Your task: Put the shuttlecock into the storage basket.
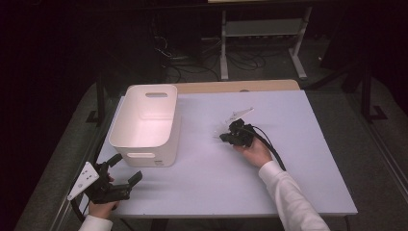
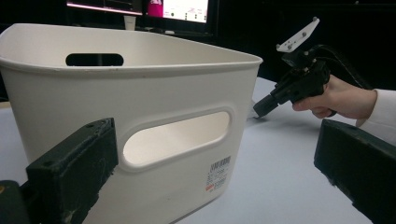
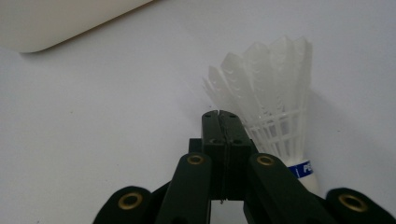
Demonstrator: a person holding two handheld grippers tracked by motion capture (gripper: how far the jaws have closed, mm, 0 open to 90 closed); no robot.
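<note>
I am holding the right gripper (image 3: 221, 114) low over the bench with its jaws clenched on nothing, the shuttlecock (image 3: 273, 95) lying just right of them, so next I judge they must open and shift onto it, while the left gripper (image 1: 126, 169) is waiting with jaws released before the white bin (image 2: 140, 107).

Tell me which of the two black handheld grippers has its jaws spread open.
The left gripper, near the table's front-left corner beside the white plastic bin. The right gripper has its jaws pressed together beside the white plastic shuttlecock.
</note>
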